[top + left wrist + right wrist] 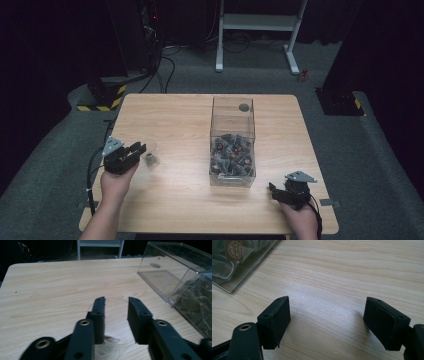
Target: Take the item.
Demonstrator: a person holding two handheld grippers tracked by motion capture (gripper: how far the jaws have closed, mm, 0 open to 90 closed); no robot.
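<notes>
1. Nearest the camera, two forearms come in from the bottom edge of the high view, each hand holding a black gripper with a grey three-cornered plate on top.
2. The right gripper (278, 191) sits at the near right of the desk (180, 200); in its own view the matte, blocky jaws stand wide apart over bare wood, grasping nothing.
3. The left gripper (116, 306) is at the near left. Its jaws are parted on either side of a clear plastic cup (112, 340) lying on its side — whether they actually press its wall I cannot tell.
4. The cup is thin and see-through, with something small and dark inside; in the high view it reads as a faint blur (151, 159) just right of the jaws.
5. At the desk's middle stands a tall clear box (233, 142) of rigid plastic, rectangular, its lower part heaped with dark crinkled packets (231, 155) — their print is too small to read.
6. A small dark round spot shows on the box's far upper part.
7. The desk is pale wood with fine grain and rounded corners.
8. Around it lies grey carpet, a dim room, a white metal frame (260, 30) at the far side and black cables on the floor.
</notes>
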